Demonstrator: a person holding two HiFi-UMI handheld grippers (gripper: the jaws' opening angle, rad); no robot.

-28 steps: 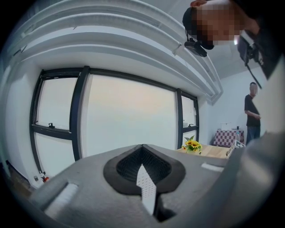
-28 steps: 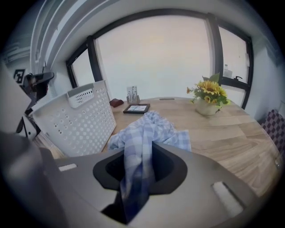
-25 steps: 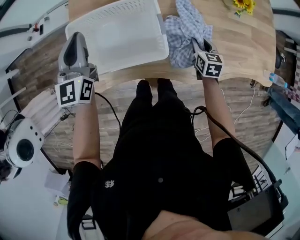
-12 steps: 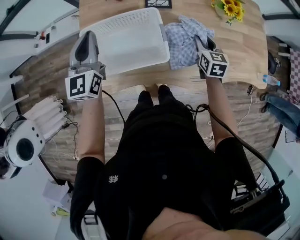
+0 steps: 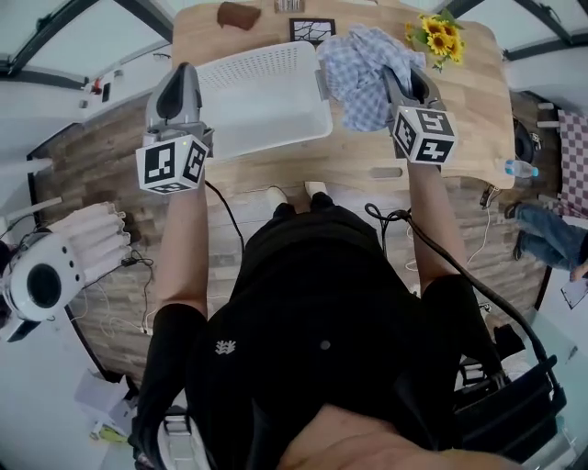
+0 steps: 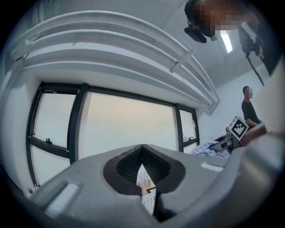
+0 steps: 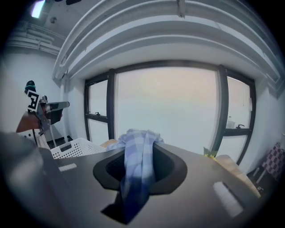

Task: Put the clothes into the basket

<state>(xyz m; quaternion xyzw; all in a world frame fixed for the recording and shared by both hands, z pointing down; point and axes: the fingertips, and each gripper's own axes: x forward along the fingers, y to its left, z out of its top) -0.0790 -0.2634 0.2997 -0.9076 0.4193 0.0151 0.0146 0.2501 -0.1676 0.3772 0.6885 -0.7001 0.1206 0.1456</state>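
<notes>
A white perforated basket [image 5: 262, 96] stands on the wooden table [image 5: 459, 119], left of middle. A blue-and-white checked cloth [image 5: 367, 73] hangs bunched just right of the basket, its left edge over the basket's right rim. My right gripper [image 5: 404, 81] is shut on the cloth; in the right gripper view the cloth [image 7: 139, 164] runs down between the jaws of the right gripper [image 7: 138, 178]. My left gripper [image 5: 177, 75] is held over the basket's left side, tilted upward. In the left gripper view the left gripper [image 6: 143, 180] shows its jaws together with nothing in them.
Sunflowers [image 5: 441, 37] lie at the table's far right corner. A dark framed card [image 5: 312, 29] and a brown object [image 5: 239, 14] sit behind the basket. A bottle [image 5: 519, 168] lies off the table's right edge. Cables and a white round device [image 5: 41, 285] are on the floor.
The right gripper has lifted the checked cloth off the table and carried it farther from the near edge, toward the basket's right rim. The left gripper stays by the basket's left side.
</notes>
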